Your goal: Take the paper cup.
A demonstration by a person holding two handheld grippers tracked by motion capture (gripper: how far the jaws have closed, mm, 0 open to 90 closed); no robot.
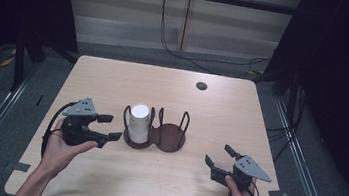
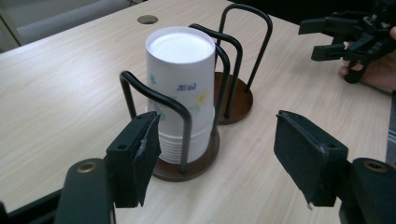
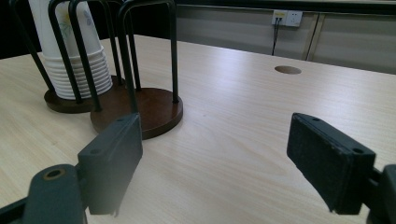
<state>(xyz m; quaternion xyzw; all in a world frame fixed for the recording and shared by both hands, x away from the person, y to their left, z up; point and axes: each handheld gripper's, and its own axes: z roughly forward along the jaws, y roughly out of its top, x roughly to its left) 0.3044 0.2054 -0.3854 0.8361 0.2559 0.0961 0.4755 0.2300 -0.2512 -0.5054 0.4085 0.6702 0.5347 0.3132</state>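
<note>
A stack of white paper cups (image 1: 139,121) stands upside down in the left slot of a two-slot holder (image 1: 173,139) with brown round bases and black wire loops; the right slot is empty. My left gripper (image 1: 112,126) hangs just left of the cups, open, nothing between its jaws. In the left gripper view the cups (image 2: 180,84) rise beyond the left gripper (image 2: 222,158), with a flower print on the top cup. My right gripper (image 1: 219,154) rests open at the front right, apart from the holder (image 3: 154,109); the cups (image 3: 74,60) show at the far left.
The light wooden table (image 1: 221,114) has a round cable hole (image 1: 201,86) near its far edge. Dark frame posts stand on both sides and cables run on the floor behind. The right gripper (image 2: 327,39) shows far off in the left gripper view.
</note>
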